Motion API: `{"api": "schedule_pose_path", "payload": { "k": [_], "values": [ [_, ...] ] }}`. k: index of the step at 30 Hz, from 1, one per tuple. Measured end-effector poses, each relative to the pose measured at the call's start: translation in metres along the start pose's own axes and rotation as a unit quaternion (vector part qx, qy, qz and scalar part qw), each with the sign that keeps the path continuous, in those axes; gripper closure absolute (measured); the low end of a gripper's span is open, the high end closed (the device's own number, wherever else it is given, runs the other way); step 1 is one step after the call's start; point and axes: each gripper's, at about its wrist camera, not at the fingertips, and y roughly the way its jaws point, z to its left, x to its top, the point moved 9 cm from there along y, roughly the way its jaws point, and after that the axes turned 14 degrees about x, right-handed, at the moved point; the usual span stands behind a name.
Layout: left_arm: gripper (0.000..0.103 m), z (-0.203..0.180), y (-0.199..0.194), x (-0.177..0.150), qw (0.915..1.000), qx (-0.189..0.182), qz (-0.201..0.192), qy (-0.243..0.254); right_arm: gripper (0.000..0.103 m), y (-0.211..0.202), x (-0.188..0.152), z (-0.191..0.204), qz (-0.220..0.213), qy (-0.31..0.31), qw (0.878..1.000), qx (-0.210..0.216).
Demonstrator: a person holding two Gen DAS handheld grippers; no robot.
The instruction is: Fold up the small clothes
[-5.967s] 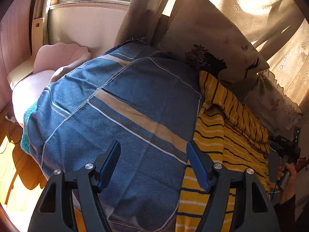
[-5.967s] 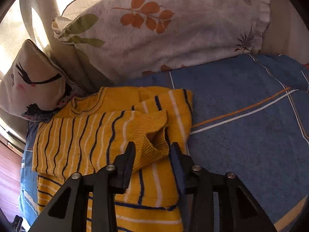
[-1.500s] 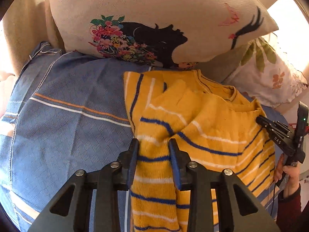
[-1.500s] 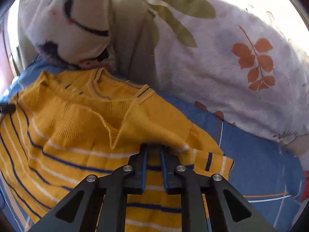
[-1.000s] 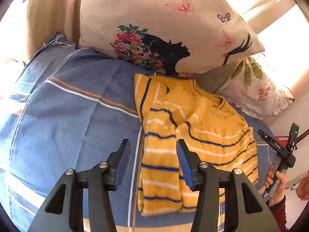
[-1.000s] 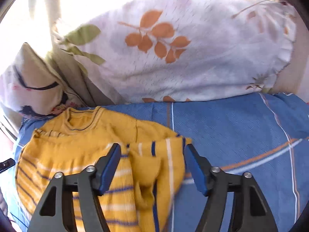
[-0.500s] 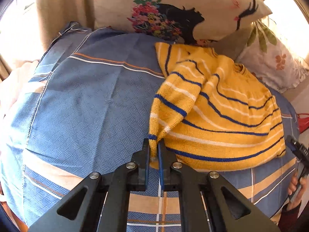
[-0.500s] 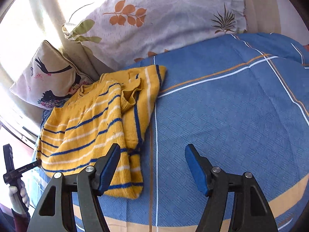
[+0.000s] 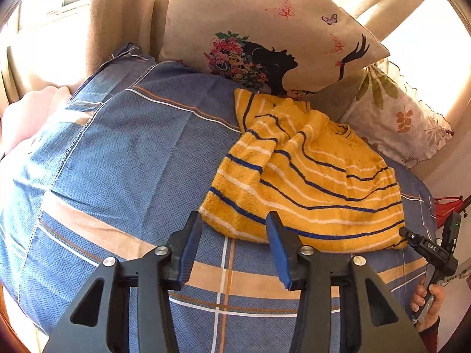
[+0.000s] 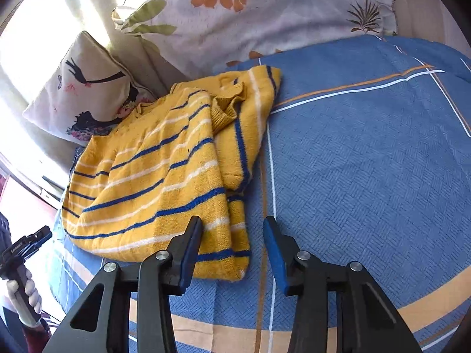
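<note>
Left wrist view showed our left gripper (image 9: 234,229) spread apart and empty, the sweater (image 9: 306,176) lying just ahead of its tips. Our right gripper (image 10: 232,232) was likewise spread at the hem's other corner — grabbing only the top layer, we judged, could drag the loose sleeve fold open.

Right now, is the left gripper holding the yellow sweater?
No, the left gripper is open, with the yellow sweater lying on the bedspread.

A bed (image 9: 123,158) under a blue patterned cover with tan and white stripes carries a yellow striped sweater (image 9: 309,182), partly folded, with two printed pillows (image 10: 223,23) propped along its far edge.
</note>
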Motion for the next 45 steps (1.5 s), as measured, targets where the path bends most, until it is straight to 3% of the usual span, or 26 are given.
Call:
{"api": "schedule_pose_path", "payload": {
  "k": [5, 9, 10, 12, 14, 16, 18, 22, 25, 29, 32, 34, 36, 40, 45],
  "values": [
    [0.053, -0.008, -0.005, 0.000, 0.9998, -0.018, -0.011, -0.004, 0.048, -0.027, 0.005, 0.005, -0.042, -0.014, 0.998, -0.041],
    [0.052, -0.011, -0.001, 0.004, 0.9993, -0.006, -0.036, -0.002, 0.011, -0.052, 0.021, 0.047, -0.109, -0.113, 0.984, -0.081],
    [0.052, -0.012, 0.001, 0.005, 0.9993, -0.005, -0.038, -0.006, 0.006, -0.053, 0.025, 0.059, -0.117, -0.137, 0.981, -0.078],
    [0.052, -0.011, 0.006, 0.006, 0.9990, -0.006, -0.042, -0.015, 0.006, -0.038, 0.030, 0.077, -0.086, -0.153, 0.982, -0.070],
    [0.052, -0.009, 0.009, 0.005, 0.9983, 0.007, -0.055, -0.019, 0.013, -0.015, 0.033, 0.095, -0.038, -0.146, 0.988, -0.035],
    [0.052, -0.005, 0.010, 0.001, 0.9970, 0.027, -0.070, -0.019, 0.029, 0.007, 0.036, 0.122, -0.015, -0.149, 0.989, 0.009],
    [0.052, -0.002, 0.012, -0.005, 0.9961, 0.036, -0.078, -0.019, 0.038, 0.034, 0.038, 0.155, 0.008, -0.167, 0.985, 0.040],
    [0.046, 0.003, 0.024, -0.017, 0.9960, 0.027, -0.079, -0.033, 0.046, 0.097, 0.046, 0.225, 0.046, -0.196, 0.974, 0.101],
    [0.046, 0.009, 0.037, -0.026, 0.9970, 0.015, -0.057, -0.050, 0.046, 0.154, 0.052, 0.261, 0.090, -0.186, 0.969, 0.136],
    [0.046, 0.015, 0.042, -0.034, 0.9962, -0.009, -0.041, -0.075, 0.046, 0.233, 0.062, 0.263, 0.131, -0.156, 0.974, 0.102],
    [0.046, 0.019, 0.041, -0.031, 0.9945, -0.033, -0.036, -0.093, 0.037, 0.282, 0.067, 0.249, 0.156, -0.135, 0.977, 0.055],
    [0.045, 0.020, 0.043, -0.029, 0.9929, -0.049, -0.027, -0.105, 0.015, 0.292, 0.073, 0.254, 0.143, -0.141, 0.978, 0.050],
    [0.045, 0.018, 0.048, -0.025, 0.9911, -0.064, -0.012, -0.116, 0.006, 0.299, 0.069, 0.263, 0.163, -0.145, 0.975, 0.054],
    [0.038, 0.000, 0.055, -0.016, 0.9868, -0.105, 0.007, -0.123, 0.006, 0.300, 0.055, 0.273, 0.186, -0.192, 0.964, 0.014],
    [0.041, -0.023, 0.065, -0.008, 0.9842, -0.121, 0.004, -0.130, 0.002, 0.309, 0.052, 0.276, 0.203, -0.194, 0.960, -0.003]
  ]
}}
